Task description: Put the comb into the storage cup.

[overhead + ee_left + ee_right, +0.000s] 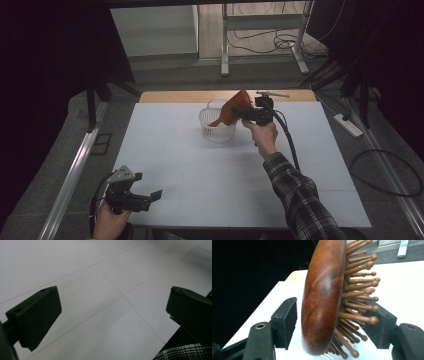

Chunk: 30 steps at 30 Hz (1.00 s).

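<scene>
Standing apart-jawed, one right tool [239, 113] flanks one wooden hairbrush [234, 108] over one white basket [216, 131]; left tool [150, 197] gapes empty.

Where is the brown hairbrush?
High view: the hairbrush is at the table's far middle, standing in the white basket, between the right gripper's jaws.

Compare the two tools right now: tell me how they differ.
The right tool is raised over the white basket at the table's far side; the left tool hovers near the front edge. A wooden hairbrush sits between the right tool's jaws; the left tool's wide-open jaws are empty. Both are black and hand-held.
</scene>
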Each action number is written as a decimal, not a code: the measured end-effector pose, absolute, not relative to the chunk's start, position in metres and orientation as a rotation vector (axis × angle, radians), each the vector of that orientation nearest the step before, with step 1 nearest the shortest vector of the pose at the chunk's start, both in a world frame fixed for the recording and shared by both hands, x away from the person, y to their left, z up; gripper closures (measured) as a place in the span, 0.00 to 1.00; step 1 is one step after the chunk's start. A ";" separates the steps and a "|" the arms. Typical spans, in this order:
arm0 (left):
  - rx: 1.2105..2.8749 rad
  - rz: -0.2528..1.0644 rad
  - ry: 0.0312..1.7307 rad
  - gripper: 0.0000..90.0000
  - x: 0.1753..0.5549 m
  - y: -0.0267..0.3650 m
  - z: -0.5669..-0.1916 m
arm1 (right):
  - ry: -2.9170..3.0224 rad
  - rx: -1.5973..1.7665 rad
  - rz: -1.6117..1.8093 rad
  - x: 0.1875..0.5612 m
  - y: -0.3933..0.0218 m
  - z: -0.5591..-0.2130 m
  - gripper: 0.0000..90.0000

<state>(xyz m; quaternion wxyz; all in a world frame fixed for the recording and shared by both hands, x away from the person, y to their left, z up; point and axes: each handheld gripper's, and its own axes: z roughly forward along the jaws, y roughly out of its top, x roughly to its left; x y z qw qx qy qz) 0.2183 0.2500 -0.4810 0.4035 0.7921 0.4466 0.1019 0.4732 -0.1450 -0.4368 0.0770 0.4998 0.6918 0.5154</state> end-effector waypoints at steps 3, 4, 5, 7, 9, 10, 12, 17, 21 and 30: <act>2.001 0.257 1.128 0.00 0.218 0.250 -0.481 | 2.078 1.487 1.531 0.473 -0.146 -0.436 0.33; 2.001 0.257 1.129 0.00 0.218 0.250 -0.481 | 2.083 1.482 1.529 0.473 -0.146 -0.436 0.32; 2.001 0.257 1.128 0.00 0.218 0.250 -0.481 | 2.086 1.479 1.526 0.472 -0.146 -0.436 0.31; 1.999 0.257 1.130 0.00 0.218 0.250 -0.481 | 2.095 1.471 1.525 0.472 -0.146 -0.435 0.31; 1.998 0.258 1.129 0.00 0.218 0.249 -0.481 | 2.106 1.464 1.527 0.472 -0.145 -0.435 0.30; 1.998 0.258 1.128 0.00 0.218 0.250 -0.481 | 2.108 1.459 1.528 0.472 -0.145 -0.434 0.29; 2.000 0.258 1.126 0.00 0.218 0.250 -0.481 | 2.119 1.446 1.525 0.471 -0.145 -0.434 0.28; 2.001 0.257 1.126 0.00 0.218 0.250 -0.481 | 2.136 1.416 1.499 0.470 -0.145 -0.433 0.25; 1.998 0.258 1.127 0.00 0.218 0.250 -0.481 | 2.152 1.398 1.486 0.469 -0.146 -0.431 0.25; 1.997 0.256 1.126 0.00 0.219 0.249 -0.481 | 2.187 1.369 1.458 0.465 -0.144 -0.429 0.22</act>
